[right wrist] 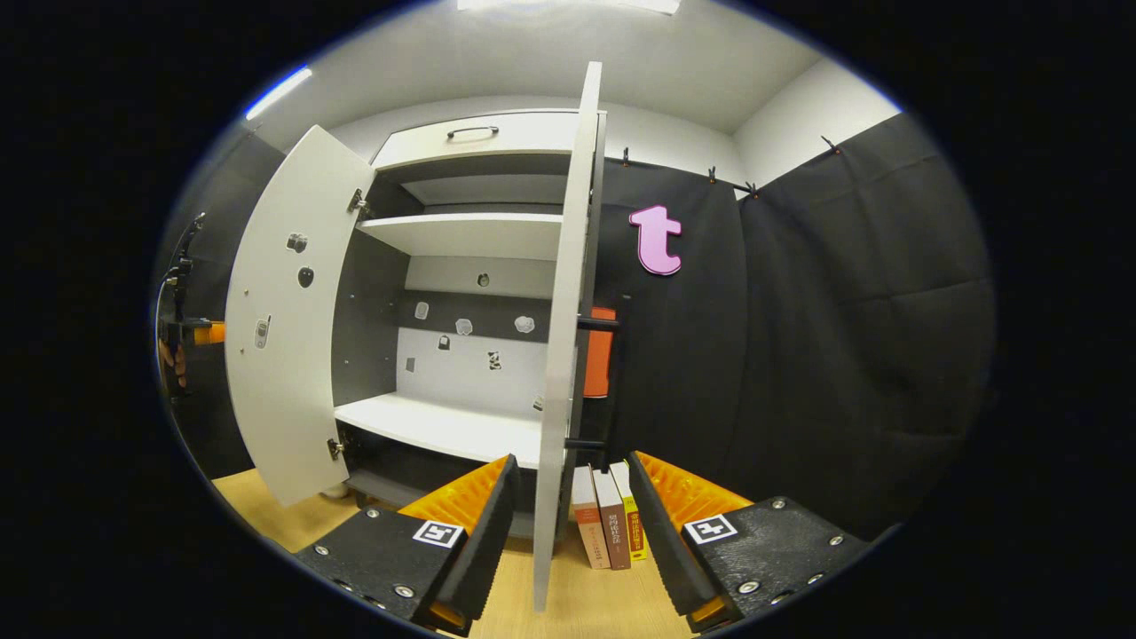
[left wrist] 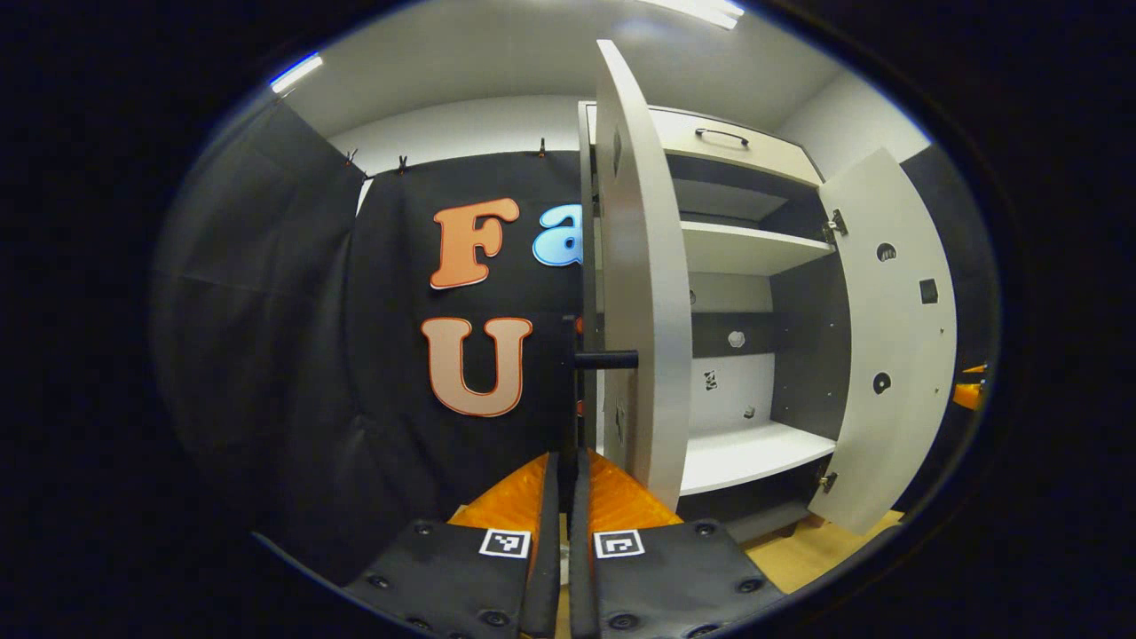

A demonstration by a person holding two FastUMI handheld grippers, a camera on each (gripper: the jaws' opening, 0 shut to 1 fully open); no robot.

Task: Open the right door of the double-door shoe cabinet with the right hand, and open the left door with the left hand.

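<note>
At the front of the shoe cabinet [right wrist: 470, 266], both doors stand swung out wide, so the white shelves [right wrist: 444, 426] inside are easy to see. The left gripper [left wrist: 565, 497] has its two fingers pressed close together around the thin black handle [left wrist: 572, 390] of the left door [left wrist: 643, 293], likely to keep that door pulled open. The right gripper [right wrist: 564, 506] has its fingers apart, one on each side of the right door [right wrist: 564, 355], not squeezing it, so it may have just let go. The right gripper view shows some books [right wrist: 608, 524] standing on the floor near the door, and the far hand [right wrist: 173, 359] at the left edge. The left gripper view shows the right door [left wrist: 887, 346] from its inside face.
</note>
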